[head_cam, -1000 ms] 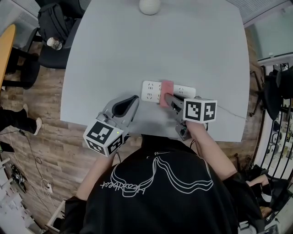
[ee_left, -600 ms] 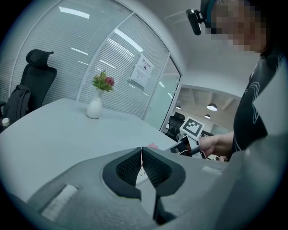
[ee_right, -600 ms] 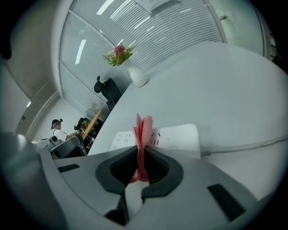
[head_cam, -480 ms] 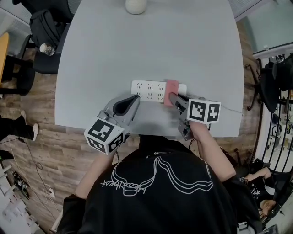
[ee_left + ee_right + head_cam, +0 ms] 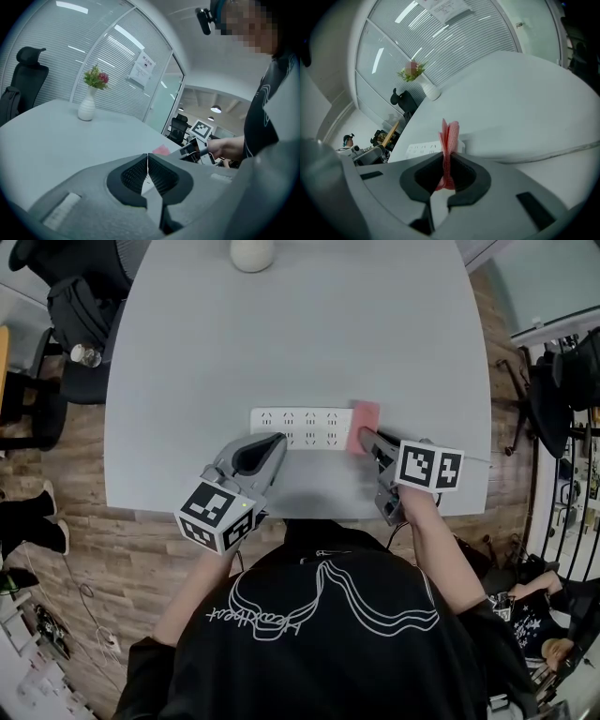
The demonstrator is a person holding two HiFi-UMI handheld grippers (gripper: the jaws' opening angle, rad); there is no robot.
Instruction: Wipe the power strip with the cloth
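Note:
A white power strip lies across the near middle of the grey table; it also shows in the right gripper view as the strip. A pink cloth covers the strip's right end, and my right gripper is shut on it. In the right gripper view the cloth stands folded between the jaws. My left gripper is shut and empty, its tip at the strip's near edge. In the left gripper view the closed gripper points toward the cloth.
A white vase with flowers stands at the table's far edge, also seen as the vase. The strip's thin cord runs off to the right. Office chairs stand left of the table, over wooden floor.
My right gripper has slid the pink cloth rightward along the power strip, from near its middle to its right end. The left gripper has kept its place by the strip.

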